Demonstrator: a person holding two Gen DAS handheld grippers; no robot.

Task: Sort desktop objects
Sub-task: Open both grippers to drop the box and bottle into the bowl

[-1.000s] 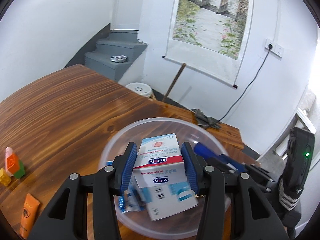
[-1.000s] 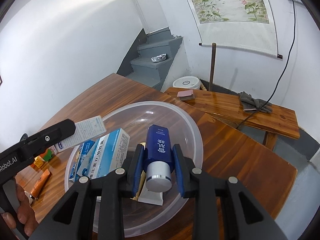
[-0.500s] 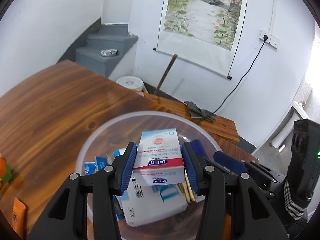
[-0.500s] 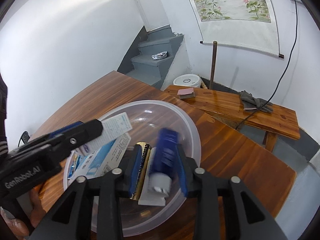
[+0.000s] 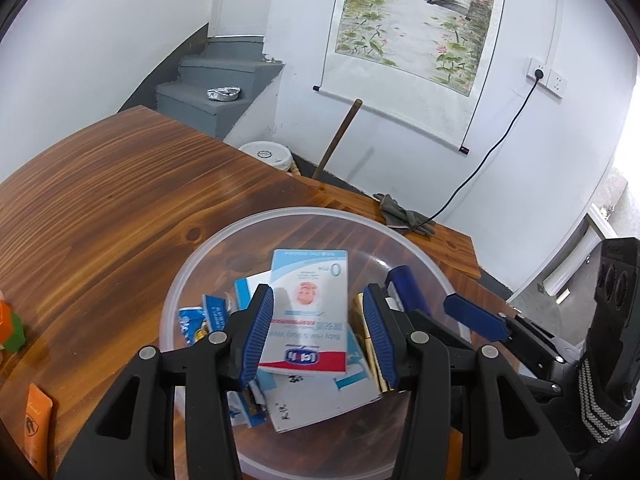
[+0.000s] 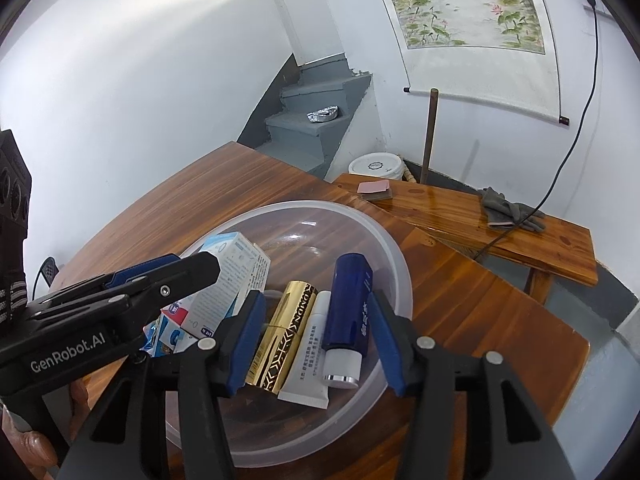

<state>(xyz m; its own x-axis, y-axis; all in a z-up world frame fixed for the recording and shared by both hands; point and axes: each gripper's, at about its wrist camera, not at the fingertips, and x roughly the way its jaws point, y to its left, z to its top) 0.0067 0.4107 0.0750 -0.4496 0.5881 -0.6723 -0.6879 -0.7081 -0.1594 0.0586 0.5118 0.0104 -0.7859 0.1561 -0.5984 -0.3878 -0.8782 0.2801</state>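
Translucent round plastic bowl (image 6: 394, 256) — glossy blue bottle (image 6: 349, 312) inside, left claw (image 5: 318, 330), right claw (image 6: 316, 340) — both spread wide, empty.

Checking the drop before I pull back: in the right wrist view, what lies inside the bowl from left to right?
White box with the blue top → gold tube → white tube → dark blue bottle with the white cap, all inside the clear bowl.

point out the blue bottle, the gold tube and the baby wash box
blue bottle (image 6: 349, 304), right wrist view, middle of its blue body
gold tube (image 6: 282, 336), right wrist view, patterned side near mid-length
baby wash box (image 5: 308, 312), left wrist view, centre of its printed top face
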